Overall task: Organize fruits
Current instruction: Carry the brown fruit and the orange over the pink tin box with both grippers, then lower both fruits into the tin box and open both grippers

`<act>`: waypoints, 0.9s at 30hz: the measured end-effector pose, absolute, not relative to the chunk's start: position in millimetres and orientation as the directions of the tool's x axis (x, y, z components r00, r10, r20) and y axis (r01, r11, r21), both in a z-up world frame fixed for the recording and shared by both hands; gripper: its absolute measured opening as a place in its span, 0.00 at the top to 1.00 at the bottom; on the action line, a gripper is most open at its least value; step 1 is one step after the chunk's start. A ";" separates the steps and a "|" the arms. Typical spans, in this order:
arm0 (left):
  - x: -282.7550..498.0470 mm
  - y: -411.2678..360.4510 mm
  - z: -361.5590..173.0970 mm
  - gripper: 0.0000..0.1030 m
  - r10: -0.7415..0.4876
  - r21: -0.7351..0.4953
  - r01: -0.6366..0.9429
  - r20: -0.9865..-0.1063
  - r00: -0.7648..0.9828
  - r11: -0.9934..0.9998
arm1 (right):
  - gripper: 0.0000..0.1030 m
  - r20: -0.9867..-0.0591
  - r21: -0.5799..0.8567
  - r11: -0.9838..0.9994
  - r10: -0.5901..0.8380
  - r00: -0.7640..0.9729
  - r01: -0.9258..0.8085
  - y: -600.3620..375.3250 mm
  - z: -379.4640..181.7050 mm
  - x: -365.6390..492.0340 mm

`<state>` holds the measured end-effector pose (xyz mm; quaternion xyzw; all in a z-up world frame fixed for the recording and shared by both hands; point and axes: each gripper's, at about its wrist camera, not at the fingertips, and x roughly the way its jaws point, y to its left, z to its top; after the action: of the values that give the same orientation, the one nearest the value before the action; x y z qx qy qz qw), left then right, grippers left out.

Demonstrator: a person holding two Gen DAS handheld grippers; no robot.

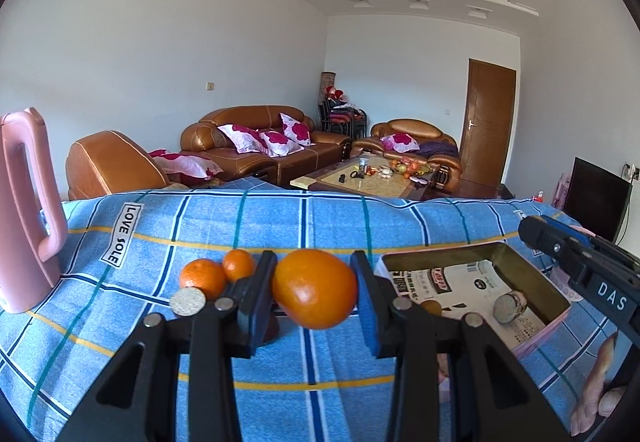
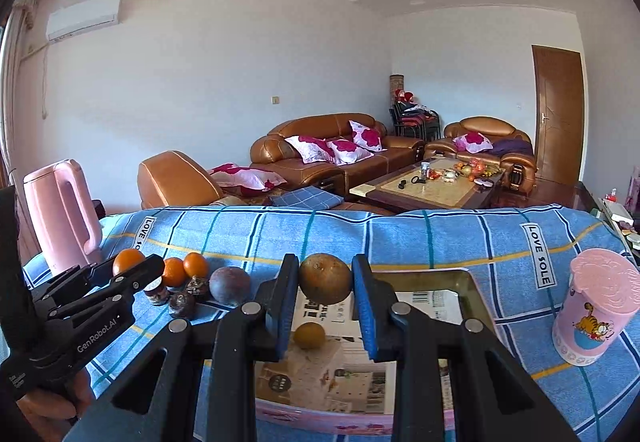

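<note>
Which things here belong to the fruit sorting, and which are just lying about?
Job: orange in left hand-held gripper; brown fruit in right hand-held gripper; tin; loose oranges; purple fruit.
Lying about: kettle; pink cup.

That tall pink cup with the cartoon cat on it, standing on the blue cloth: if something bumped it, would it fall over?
Probably, yes. The tall pink plastic cup stands much higher than its base is wide, so a push near the top would likely tip it. The soft blue checked cloth beneath it gives uneven footing. Being round, it might then roll. It looks light, though what is inside is hidden.
</note>
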<state>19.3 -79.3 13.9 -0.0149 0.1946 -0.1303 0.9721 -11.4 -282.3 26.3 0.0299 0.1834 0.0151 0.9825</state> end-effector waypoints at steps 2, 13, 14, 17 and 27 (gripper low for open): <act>18.8 -91.4 14.8 0.62 -0.273 -0.076 0.264 -0.375 0.886 0.961 | 0.72 -0.359 0.066 0.998 0.020 0.933 0.004 -295.0 26.7 -11.5; 8.2 -172.4 10.9 0.62 -0.374 -0.020 0.405 -0.428 0.823 0.914 | 0.72 -0.411 0.086 0.992 -0.050 0.910 0.094 -357.3 19.0 -0.8; 7.7 -180.7 9.5 0.62 -0.378 -0.013 0.415 -0.442 0.814 0.910 | 0.72 -0.422 0.081 0.992 -0.051 0.905 0.094 -358.6 16.8 1.9; 7.4 -200.1 2.4 0.62 -0.382 0.005 0.440 -0.488 0.785 0.898 | 0.72 -0.455 0.072 0.993 -0.048 0.889 0.090 -359.8 9.6 10.2; 18.4 -211.0 -8.7 0.61 -0.363 -0.009 0.445 -0.593 0.719 0.895 | 0.71 -0.559 0.032 0.998 -0.022 0.829 0.048 -345.8 -11.8 34.9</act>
<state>18.4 -211.0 -8.7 0.0673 0.3046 -0.2186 0.9246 34.9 -345.8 -11.8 0.0223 0.2922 -0.0183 0.9559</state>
